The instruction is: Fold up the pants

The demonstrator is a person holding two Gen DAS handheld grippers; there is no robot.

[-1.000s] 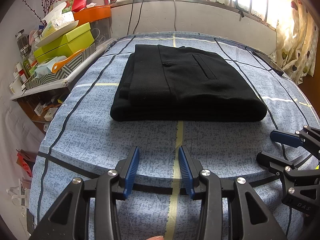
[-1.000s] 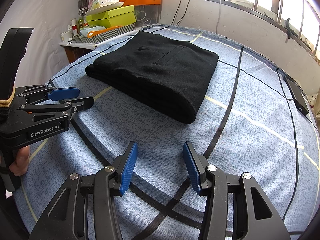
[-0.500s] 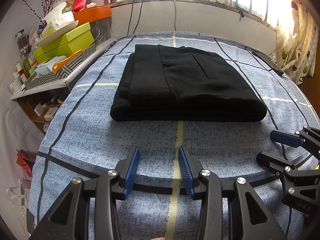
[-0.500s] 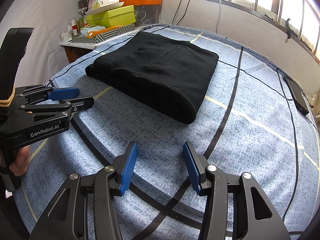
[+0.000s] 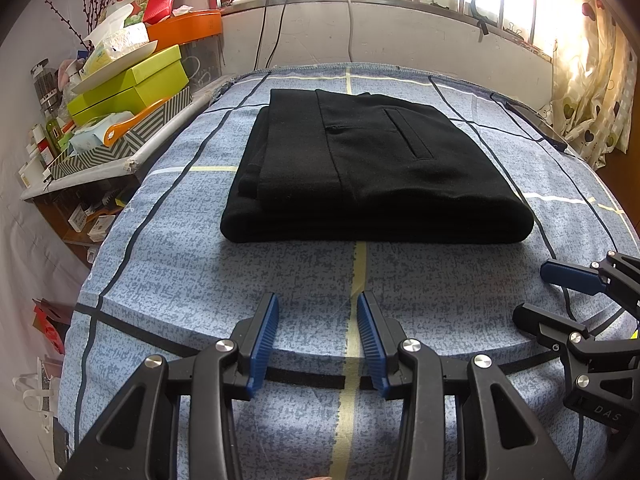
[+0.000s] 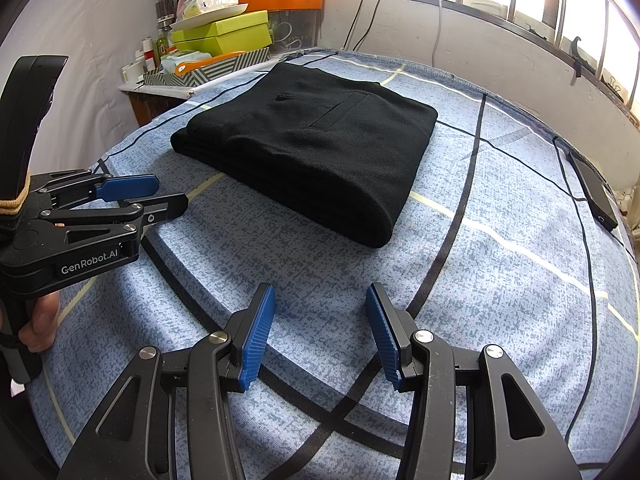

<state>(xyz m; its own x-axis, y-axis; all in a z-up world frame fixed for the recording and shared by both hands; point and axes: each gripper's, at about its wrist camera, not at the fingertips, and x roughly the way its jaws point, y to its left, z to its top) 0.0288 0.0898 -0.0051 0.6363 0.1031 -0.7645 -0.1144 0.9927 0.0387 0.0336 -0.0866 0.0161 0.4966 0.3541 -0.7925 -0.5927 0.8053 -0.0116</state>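
Right wrist view, left gripper point(image 6: 164, 196) labelled "GenRobot.AI"

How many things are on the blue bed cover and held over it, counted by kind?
Folded black pants: 1
Dark phone-like device at the far edge: 1
Open grippers over the cover, left gripper and right gripper: 2
Total: 4
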